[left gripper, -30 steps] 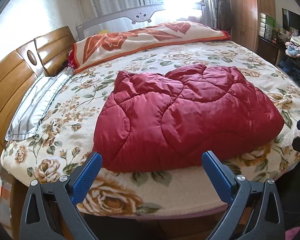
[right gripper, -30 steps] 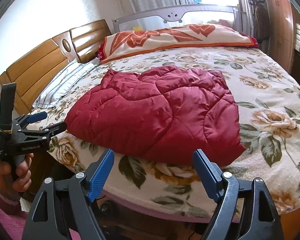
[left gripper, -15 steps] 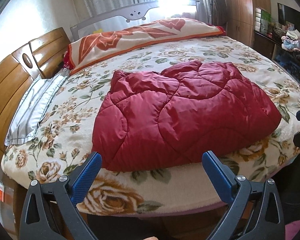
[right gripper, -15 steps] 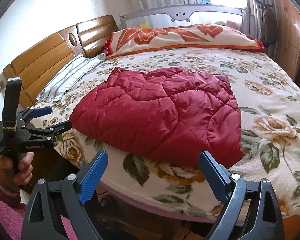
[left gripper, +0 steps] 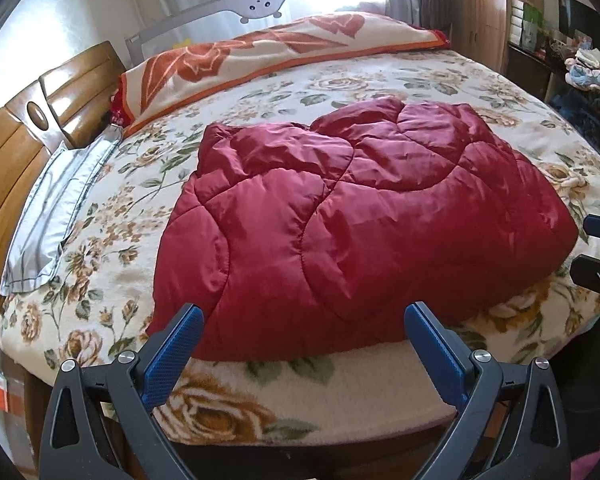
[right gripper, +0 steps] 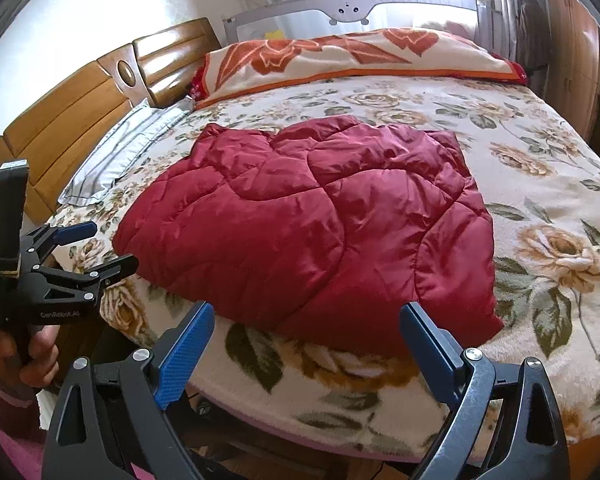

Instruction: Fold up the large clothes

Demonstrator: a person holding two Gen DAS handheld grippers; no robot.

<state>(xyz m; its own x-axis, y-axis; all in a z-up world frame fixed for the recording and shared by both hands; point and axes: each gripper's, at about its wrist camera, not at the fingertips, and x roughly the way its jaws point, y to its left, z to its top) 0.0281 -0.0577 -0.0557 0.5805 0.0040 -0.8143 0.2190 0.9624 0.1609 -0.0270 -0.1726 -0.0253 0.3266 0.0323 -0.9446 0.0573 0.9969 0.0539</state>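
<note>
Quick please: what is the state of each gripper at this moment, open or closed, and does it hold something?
Left gripper: open, holding nothing, apart from the red quilted garment.
Right gripper: open, holding nothing.

Both cameras are drawing closer to the bed (left gripper: 340,392) than a second ago; the red quilted garment (left gripper: 360,224) is filling more of each view; the left gripper (left gripper: 304,344), jaws spread wide, is now reaching its blue fingertips (left gripper: 180,336) up to the garment's near edge, where earlier bare bedspread was showing between them; in the right wrist view the right gripper (right gripper: 306,340) is likewise closing in on the near hem, and the left gripper's side profile is sitting higher and nearer the mattress edge.
</note>
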